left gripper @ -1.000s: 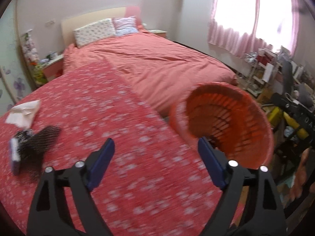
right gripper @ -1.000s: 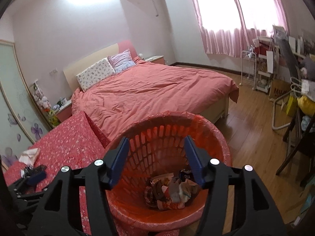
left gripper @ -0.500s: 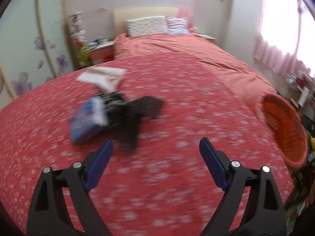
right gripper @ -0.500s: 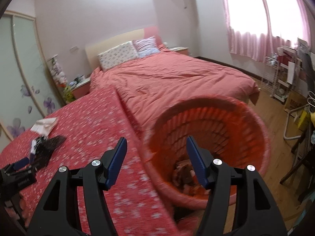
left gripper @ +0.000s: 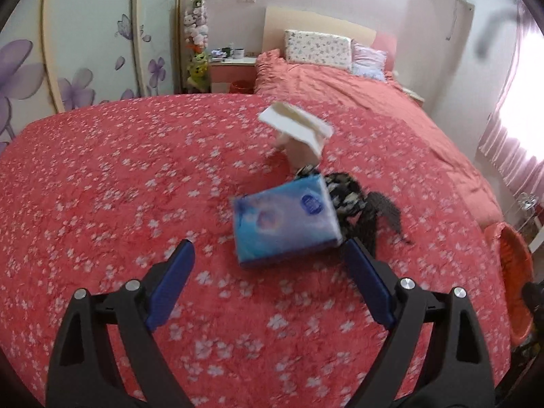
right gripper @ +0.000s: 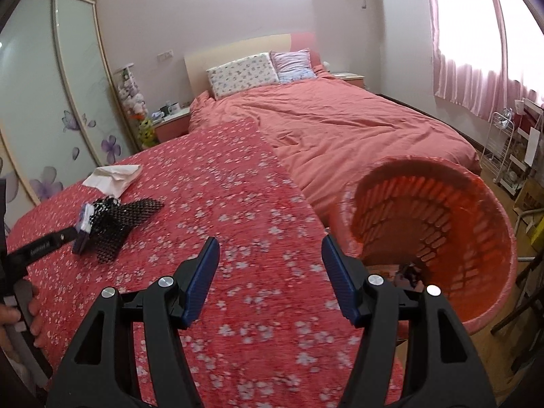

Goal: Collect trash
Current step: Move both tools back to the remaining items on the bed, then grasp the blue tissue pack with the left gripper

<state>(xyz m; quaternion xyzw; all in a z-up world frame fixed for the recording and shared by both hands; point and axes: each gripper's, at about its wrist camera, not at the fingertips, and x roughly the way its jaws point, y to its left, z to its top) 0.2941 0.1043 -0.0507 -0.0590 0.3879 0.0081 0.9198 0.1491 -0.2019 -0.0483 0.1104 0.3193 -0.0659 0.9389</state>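
Just ahead of the released left tongs, a soft, light blue tissue pack is best pinched across its short sides.

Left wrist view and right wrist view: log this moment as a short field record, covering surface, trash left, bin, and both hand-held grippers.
surface: red floral bedspread
trash left: blue tissue pack, black mesh net touching it, white crumpled paper just beyond
bin: orange basket off the bed's edge, some trash at its bottom
left hand-held gripper: open, empty, just short of the tissue pack
right hand-held gripper: open, empty, above the bedspread beside the basket
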